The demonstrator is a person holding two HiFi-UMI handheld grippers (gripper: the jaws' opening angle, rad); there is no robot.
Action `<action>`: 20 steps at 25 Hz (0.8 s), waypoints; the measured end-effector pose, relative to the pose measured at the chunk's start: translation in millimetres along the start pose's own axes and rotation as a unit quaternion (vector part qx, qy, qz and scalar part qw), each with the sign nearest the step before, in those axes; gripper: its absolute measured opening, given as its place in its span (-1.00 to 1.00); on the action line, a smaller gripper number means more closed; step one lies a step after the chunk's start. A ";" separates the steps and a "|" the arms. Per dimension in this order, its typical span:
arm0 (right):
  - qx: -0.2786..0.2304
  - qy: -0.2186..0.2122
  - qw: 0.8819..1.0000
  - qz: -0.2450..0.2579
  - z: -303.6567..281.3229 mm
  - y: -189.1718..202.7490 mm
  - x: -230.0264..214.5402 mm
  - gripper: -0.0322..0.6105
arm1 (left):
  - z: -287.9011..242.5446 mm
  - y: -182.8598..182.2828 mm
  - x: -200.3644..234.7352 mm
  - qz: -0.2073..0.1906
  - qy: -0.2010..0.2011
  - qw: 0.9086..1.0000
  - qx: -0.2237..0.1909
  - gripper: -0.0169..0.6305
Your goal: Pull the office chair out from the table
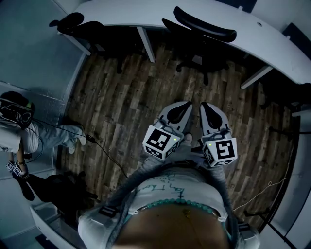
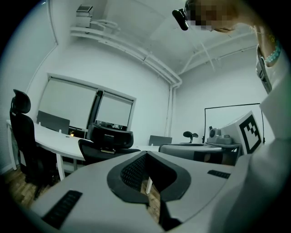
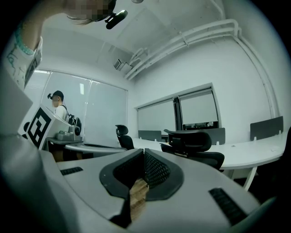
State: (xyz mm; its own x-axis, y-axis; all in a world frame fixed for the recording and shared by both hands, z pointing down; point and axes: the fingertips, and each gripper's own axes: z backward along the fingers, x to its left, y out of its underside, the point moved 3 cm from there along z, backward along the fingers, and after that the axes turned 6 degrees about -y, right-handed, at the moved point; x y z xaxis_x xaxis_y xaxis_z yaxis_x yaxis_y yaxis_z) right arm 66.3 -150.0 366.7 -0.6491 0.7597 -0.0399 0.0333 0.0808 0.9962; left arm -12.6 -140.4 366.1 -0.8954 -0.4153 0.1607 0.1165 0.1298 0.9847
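Note:
A black office chair (image 1: 204, 24) stands tucked against the curved white table (image 1: 146, 12) at the top of the head view. Both grippers are held side by side over the wooden floor, pointing level at the chair and some way short of it. My left gripper (image 1: 183, 106) is shut with nothing between its jaws, and so is my right gripper (image 1: 206, 106). In the left gripper view the chair's (image 2: 109, 141) backrest and headrest rise just beyond the closed tips (image 2: 146, 154). The right gripper view shows the chair (image 3: 193, 143) ahead and slightly right of its closed tips (image 3: 144, 152).
A second black chair (image 1: 73, 22) sits at the table's left end. White table legs (image 1: 146, 44) flank the chair. A person (image 1: 19, 126) stands at the left beside a glass partition, and a cable (image 1: 104, 151) trails across the floor. Another desk (image 1: 286, 223) lies at the right.

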 end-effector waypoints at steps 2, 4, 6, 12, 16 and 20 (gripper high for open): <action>-0.003 -0.003 1.000 -0.003 -1.7 -3.5 -11.0 -0.83 | -10.1 -1.7 -1.8 0.002 -0.003 1.000 0.001 -0.91; -0.004 -0.010 1.000 -0.002 -3.6 -5.2 -20.2 -0.83 | -20.1 -1.2 -4.1 0.006 -0.005 1.000 0.002 -0.91; -0.005 -0.017 1.000 -0.001 -5.6 -3.7 -29.9 -0.83 | -29.4 0.4 -6.2 0.008 -0.009 1.000 0.001 -0.91; -0.005 -0.037 0.999 -0.001 -11.8 0.2 -49.2 -0.83 | -46.6 0.9 -10.7 0.001 -0.025 1.000 0.000 -0.91; -0.005 -0.041 0.999 -0.007 -12.8 -0.4 -56.5 -0.83 | -54.6 0.4 -13.2 0.002 -0.026 1.000 0.005 -0.91; -0.003 -0.034 0.999 -0.010 -15.5 -0.6 -64.3 -0.83 | -61.8 -0.5 -11.4 0.005 -0.022 1.000 0.005 -0.91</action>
State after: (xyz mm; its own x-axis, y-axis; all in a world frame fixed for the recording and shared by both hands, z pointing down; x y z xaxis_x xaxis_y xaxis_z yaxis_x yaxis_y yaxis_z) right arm 96.2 -208.8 369.9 -0.5971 0.7995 -0.0657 0.0150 0.0930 0.9956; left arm 24.1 -191.4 368.0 -0.9120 -0.3741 0.1682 0.1223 0.1433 0.9821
